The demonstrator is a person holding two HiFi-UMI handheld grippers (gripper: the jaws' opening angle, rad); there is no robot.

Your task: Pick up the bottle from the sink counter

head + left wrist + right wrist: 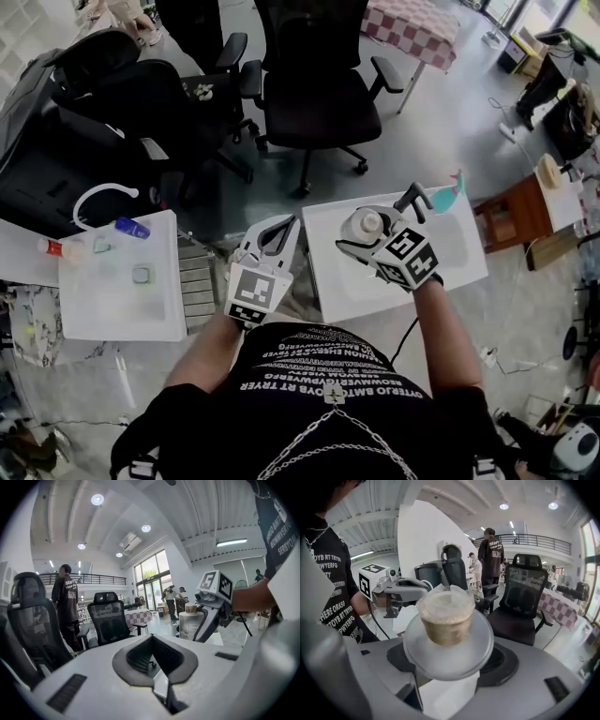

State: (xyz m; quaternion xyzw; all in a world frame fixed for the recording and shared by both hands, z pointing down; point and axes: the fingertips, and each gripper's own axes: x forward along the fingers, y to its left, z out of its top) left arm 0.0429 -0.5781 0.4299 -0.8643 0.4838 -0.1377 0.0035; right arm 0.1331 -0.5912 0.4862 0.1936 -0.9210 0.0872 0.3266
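A pale grey bottle [364, 223] with a light cap is clamped between the jaws of my right gripper [382, 227], held up over a white table [455, 253]. In the right gripper view I look down on the bottle [446, 616]: its cap and round shoulder fill the notch of the right gripper [449, 666]. The left gripper view shows the same bottle [190, 623] upright at mid-right. My left gripper [278, 232] hovers just left of it, between table and sink counter [122, 314]; the left gripper [154, 657] is shut with nothing in it.
The white sink counter at left carries a blue-capped item [131, 227] and a small red-capped bottle [52, 248]. Black office chairs [319, 94] stand beyond the table. A wooden stool [511, 220] is at right. A standing person [65, 602] is in the background.
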